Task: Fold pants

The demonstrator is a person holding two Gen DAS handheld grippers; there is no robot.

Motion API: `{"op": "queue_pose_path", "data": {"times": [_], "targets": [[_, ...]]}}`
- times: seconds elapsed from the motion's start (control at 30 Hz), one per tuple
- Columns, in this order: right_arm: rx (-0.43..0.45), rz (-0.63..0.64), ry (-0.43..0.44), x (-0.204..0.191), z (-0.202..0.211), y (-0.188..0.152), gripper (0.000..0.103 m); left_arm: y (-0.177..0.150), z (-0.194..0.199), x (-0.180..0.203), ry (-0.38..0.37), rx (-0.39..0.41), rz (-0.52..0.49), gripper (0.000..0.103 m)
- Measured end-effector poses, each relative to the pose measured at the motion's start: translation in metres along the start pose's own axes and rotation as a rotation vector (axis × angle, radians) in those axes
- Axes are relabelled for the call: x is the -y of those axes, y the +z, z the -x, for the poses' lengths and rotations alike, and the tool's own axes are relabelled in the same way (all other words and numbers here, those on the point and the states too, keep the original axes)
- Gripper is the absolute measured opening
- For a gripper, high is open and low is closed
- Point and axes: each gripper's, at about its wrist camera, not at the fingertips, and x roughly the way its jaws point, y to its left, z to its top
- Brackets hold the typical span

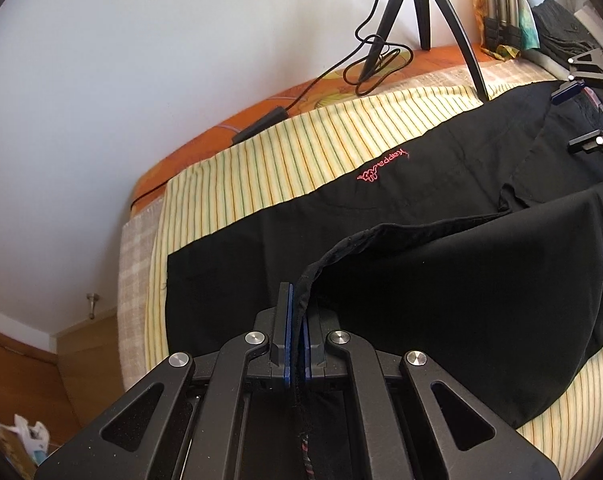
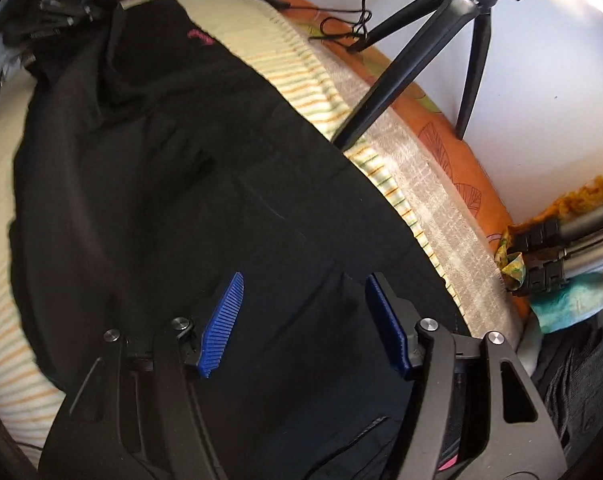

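Observation:
Black pants (image 1: 381, 248) with a pink logo (image 1: 383, 168) lie spread on a striped yellow sheet (image 1: 293, 160) on a bed. My left gripper (image 1: 298, 320) is shut on a hem edge of the pants and holds that part lifted over the rest. In the right wrist view the pants (image 2: 181, 200) fill the middle. My right gripper (image 2: 301, 296) is open, its blue pads (image 2: 223, 320) spread wide just above the black fabric, holding nothing. The right gripper also shows in the left wrist view (image 1: 589, 108) at the far right.
A black tripod (image 1: 421, 12) stands on the bed by the white wall, with a coiled black cable (image 1: 365, 68). The tripod also shows in the right wrist view (image 2: 421, 48). Folded dark clothes (image 1: 561, 28) and metal tubes (image 2: 581, 236) lie at the bed's end. The orange mattress edge (image 2: 453, 140) runs along the wall.

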Motion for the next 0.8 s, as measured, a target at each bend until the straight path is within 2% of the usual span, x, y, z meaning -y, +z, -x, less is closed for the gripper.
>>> {"op": "queue_pose_path", "data": {"times": [0.1,0.23,0.27,0.3,0.33,0.37,0.4,0.5,0.57,0.67,0.73,0.77,0.8], "targets": [[0.020,0.010,0.022,-0.002,-0.006,0.007,0.074,-0.004,0.000,-0.001,-0.005,0.000,0.009,0.003],[0.036,0.007,0.052,-0.004,-0.011,0.013,0.074,-0.007,-0.004,-0.002,-0.009,-0.009,0.012,0.003],[0.035,-0.004,0.077,-0.004,-0.010,0.013,0.065,-0.008,-0.004,-0.001,-0.009,-0.009,0.010,0.003],[0.038,-0.015,0.129,-0.005,-0.008,0.012,0.043,-0.009,-0.004,-0.001,-0.008,-0.009,0.007,0.003],[0.041,-0.012,0.134,-0.007,-0.007,0.012,0.033,-0.009,-0.004,-0.001,-0.007,-0.010,0.003,0.003],[0.046,0.016,0.095,-0.016,-0.004,0.010,0.025,-0.010,-0.004,-0.001,-0.007,-0.011,0.000,0.003],[0.045,0.043,0.077,-0.023,-0.003,0.008,0.009,-0.010,-0.004,-0.001,-0.007,-0.011,-0.001,0.003],[0.047,0.076,-0.003,-0.043,0.005,0.004,0.001,-0.012,0.000,-0.001,-0.007,-0.014,-0.012,0.003],[0.084,0.088,-0.060,-0.046,0.017,0.003,0.000,-0.012,0.005,-0.003,-0.007,-0.015,-0.023,0.003],[0.158,-0.008,-0.132,-0.022,0.038,0.010,0.000,-0.009,0.008,-0.007,-0.007,-0.014,-0.032,0.003],[0.174,-0.069,-0.197,0.001,0.043,0.016,0.000,-0.004,0.006,-0.009,-0.005,-0.017,-0.040,0.003],[0.168,-0.092,-0.187,0.011,0.040,0.021,0.000,0.000,0.004,-0.010,-0.009,-0.021,-0.036,0.003],[0.156,-0.118,-0.117,0.019,0.037,0.023,0.000,0.003,0.001,-0.010,-0.013,-0.023,-0.030,0.003]]}}
